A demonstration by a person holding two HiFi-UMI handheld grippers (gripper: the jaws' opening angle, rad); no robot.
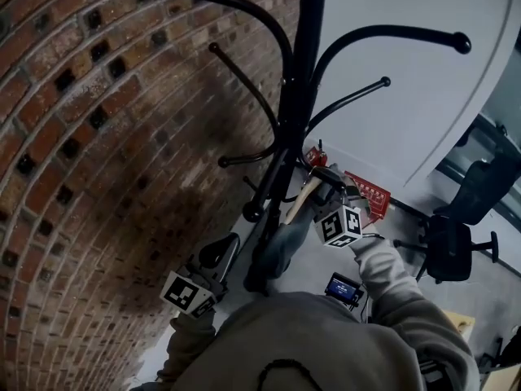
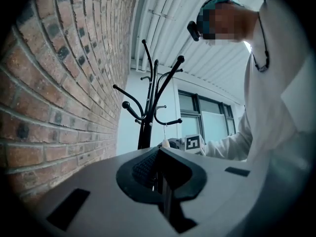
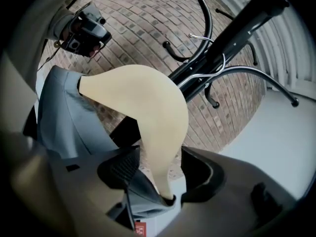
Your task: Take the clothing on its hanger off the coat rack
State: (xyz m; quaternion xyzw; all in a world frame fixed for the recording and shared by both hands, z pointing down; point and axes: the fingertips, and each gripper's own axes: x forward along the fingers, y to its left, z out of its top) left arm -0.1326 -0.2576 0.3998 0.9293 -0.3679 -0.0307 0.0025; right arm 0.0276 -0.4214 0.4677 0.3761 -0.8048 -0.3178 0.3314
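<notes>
The black coat rack (image 1: 299, 72) stands against the brick wall. A cream wooden hanger (image 3: 148, 102) carries grey clothing (image 3: 64, 112), and its wire hook (image 3: 217, 65) sits over a rack arm. My right gripper (image 3: 160, 169) is open, and the hanger's end lies between its jaws without being pressed. From the head view, that gripper (image 1: 319, 187) is at the hanger (image 1: 303, 195) beside the pole, and the clothing (image 1: 281, 247) hangs below it. My left gripper (image 1: 216, 255) is low at the left, away from the rack (image 2: 148, 117). In its own view the left gripper (image 2: 159, 171) is shut on nothing.
A curved brick wall (image 1: 98, 137) fills the left side and a white wall (image 1: 407, 96) the right. A black office chair (image 1: 452, 247) and a red sign (image 1: 366, 192) are on the floor to the right. Several rack arms (image 1: 236, 15) jut out overhead.
</notes>
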